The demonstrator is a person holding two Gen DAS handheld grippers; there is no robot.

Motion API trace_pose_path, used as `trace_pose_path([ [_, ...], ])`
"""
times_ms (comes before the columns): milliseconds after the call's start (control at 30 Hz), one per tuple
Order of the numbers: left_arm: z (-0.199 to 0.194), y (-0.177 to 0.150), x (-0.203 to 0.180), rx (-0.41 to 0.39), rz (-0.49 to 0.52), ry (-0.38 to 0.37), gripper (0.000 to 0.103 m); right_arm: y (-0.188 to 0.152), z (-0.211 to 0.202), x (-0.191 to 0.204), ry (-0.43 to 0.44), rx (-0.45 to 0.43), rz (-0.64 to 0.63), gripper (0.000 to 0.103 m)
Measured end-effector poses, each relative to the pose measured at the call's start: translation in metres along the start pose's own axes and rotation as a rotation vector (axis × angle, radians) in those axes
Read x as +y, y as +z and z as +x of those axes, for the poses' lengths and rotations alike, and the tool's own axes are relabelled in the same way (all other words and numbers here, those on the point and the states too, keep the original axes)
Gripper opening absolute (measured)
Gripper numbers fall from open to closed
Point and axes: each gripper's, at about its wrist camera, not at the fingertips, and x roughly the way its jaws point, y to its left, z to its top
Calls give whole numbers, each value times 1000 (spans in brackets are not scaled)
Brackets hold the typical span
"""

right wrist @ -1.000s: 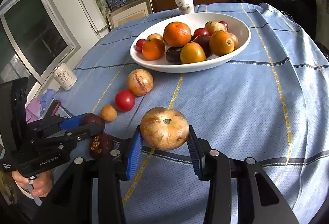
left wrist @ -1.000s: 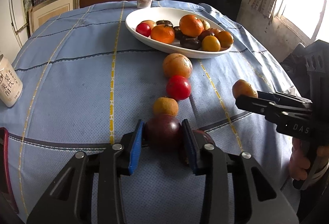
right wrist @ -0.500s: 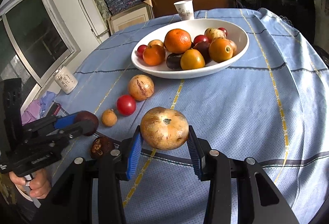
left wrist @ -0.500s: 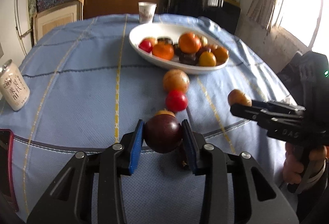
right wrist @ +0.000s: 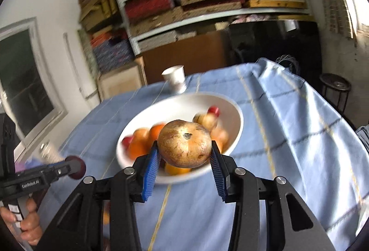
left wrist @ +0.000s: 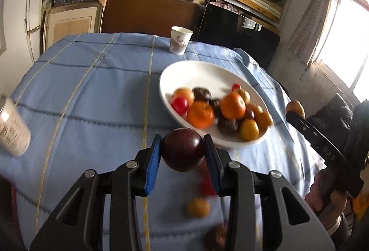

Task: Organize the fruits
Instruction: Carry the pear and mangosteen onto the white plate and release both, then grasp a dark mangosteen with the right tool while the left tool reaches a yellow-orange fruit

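The left gripper [left wrist: 182, 152] pinches a dark purple fruit [left wrist: 182, 149] in the air, the white bowl [left wrist: 203, 73] of fruit at its two o'clock. The right gripper [right wrist: 184, 158] clamps a speckled tan fruit [right wrist: 184, 143] above the bowl's near rim. A paper cup [left wrist: 181, 43] stands at twelve o'clock on the blue tablecloth [left wrist: 92, 98].

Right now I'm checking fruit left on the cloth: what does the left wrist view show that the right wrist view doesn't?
Only the left wrist view shows a small orange fruit and a dark wrinkled fruit on the tablecloth, plus a white jar. Only the right wrist view shows a black stool. Both show the white bowl, paper cup, left gripper clamping a dark plum, and right gripper clamping a tan fruit.
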Motion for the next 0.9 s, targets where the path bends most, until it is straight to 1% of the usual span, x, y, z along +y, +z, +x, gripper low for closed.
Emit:
trace_pose_path([
  [167, 44, 40, -14, 15, 34, 44, 36, 12, 31, -19, -6, 31, 43, 43],
  [233, 61, 51, -21, 24, 54, 60, 36, 14, 43, -24, 14, 56, 48, 43],
  [367, 90, 64, -30, 45, 62, 59, 36, 18, 58, -29, 47, 81, 49, 43],
  [500, 106, 70, -37, 50, 72, 58, 37, 21, 69, -28, 45, 89, 32, 43],
  [533, 107, 70, -37, 48, 66, 55, 43, 22, 73, -28, 52, 97, 33, 44],
  [567, 106, 71, -38, 37, 59, 57, 53, 21, 76, -28, 58, 106, 38, 45],
  [600, 103, 72, -38, 21, 52, 69, 75, 21, 78, -28, 61, 116, 43, 46],
  [633, 98, 72, -39, -4, 44, 84, 84, 20, 79, -29, 64, 124, 49, 50],
  [667, 90, 71, -40, -27, 41, 89, 84, 20, 77, -28, 62, 123, 54, 59],
  [700, 82, 71, -41, -35, 47, 78, 84, 21, 72, -28, 57, 113, 57, 62],
  [767, 66, 69, -41, -39, 45, 59, 84, 23, 60, -26, 62, 84, 54, 65],
  [833, 47, 61, -38, -54, 31, 57, 94, 24, 44, -19, 72, 65, 44, 65],
  [900, 25, 45, -32, -81, 16, 68, 96, 21, 29, -10, 79, 50, 13, 67],
])
